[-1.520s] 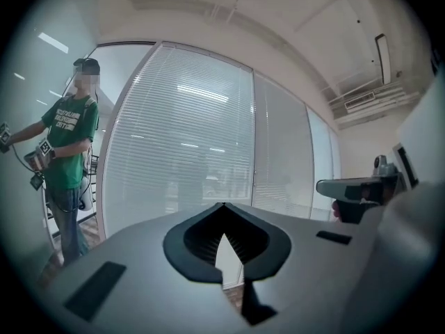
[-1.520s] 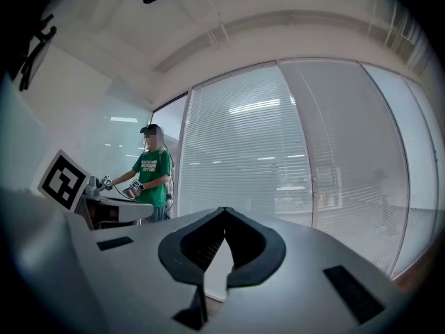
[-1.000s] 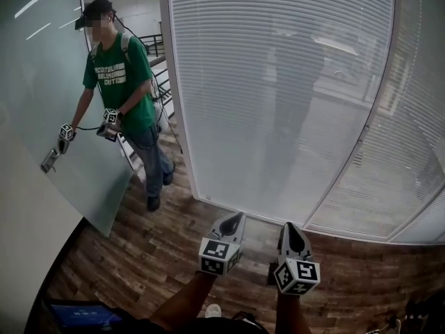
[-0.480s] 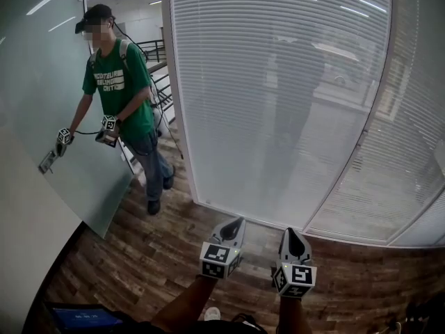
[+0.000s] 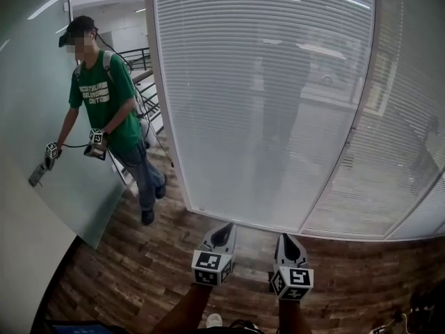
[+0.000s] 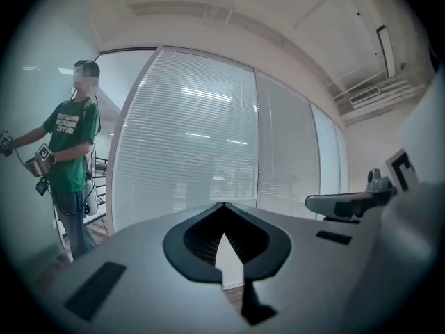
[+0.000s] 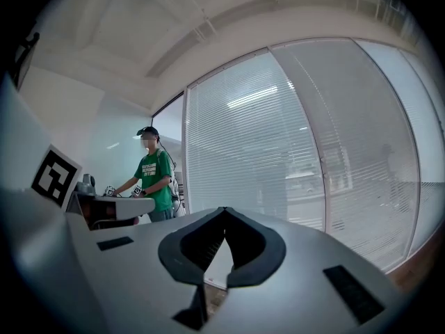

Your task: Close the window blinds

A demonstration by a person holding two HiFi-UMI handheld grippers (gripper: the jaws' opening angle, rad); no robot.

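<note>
Since a second ago, the person in the green shirt [image 5: 104, 103] had slid toward the left edge of the head view, and the pale window post [image 5: 158, 103] had shifted left with them. Both of my tools sat low in that view, side by side as before.

Left gripper [image 5: 226, 229]: jaws together at the tips, nothing between them. Right gripper [image 5: 288, 241]: the same, tips meeting, empty. Both pointed level at the window.

Window blinds [image 5: 264, 96]: straight ahead of both sets of tips and well apart from them. They were white, with fine horizontal slats, and hung the full height of the glass down to the bottom frame. The slats lay close together, yet bright strips of light and a dim, upright dark shape showed on the wide panel. I could not tell whether that shape was a reflection or stood behind the glass. A second slatted panel [image 5: 396, 158] ran on ahead and to the right of the right gripper, past a pale mullion [image 5: 358, 131].

Off to the left of the left gripper, the person stood at a frosted glass door [image 5: 35, 89], holding two marker-cubed grippers. Wood-plank floor [image 5: 139, 256] lay under my tools.
</note>
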